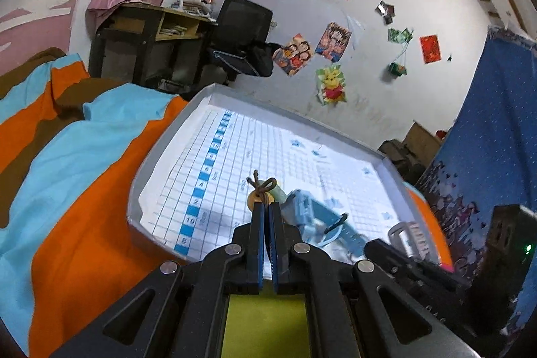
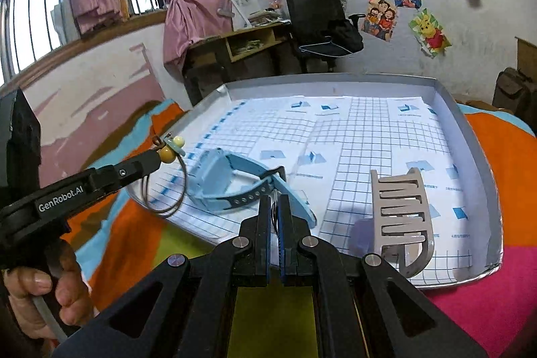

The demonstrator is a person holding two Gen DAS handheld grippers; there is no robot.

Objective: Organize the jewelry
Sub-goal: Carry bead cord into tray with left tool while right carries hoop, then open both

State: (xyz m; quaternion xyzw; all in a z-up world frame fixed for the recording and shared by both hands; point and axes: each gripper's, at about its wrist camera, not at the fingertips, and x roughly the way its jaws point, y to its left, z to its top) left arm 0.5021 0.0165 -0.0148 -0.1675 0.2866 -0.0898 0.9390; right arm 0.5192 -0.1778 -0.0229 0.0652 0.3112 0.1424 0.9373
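Observation:
My left gripper (image 1: 266, 205) is shut on a brown cord necklace with yellow and green beads (image 1: 260, 195); in the right wrist view the necklace (image 2: 169, 150) hangs from it above the tray's left edge, its cord loop dangling. My right gripper (image 2: 275, 202) is shut on the strap of a light blue watch (image 2: 221, 175), held just above the tray. The watch also shows in the left wrist view (image 1: 308, 210). A grey slotted jewelry stand (image 2: 401, 210) stands in the tray at the right, empty.
A shallow white tray (image 2: 476, 156) lined with blue grid paper lies on a bed with an orange, blue and pink cover (image 1: 84, 156). A desk and black chair (image 2: 315, 19) stand by the far wall.

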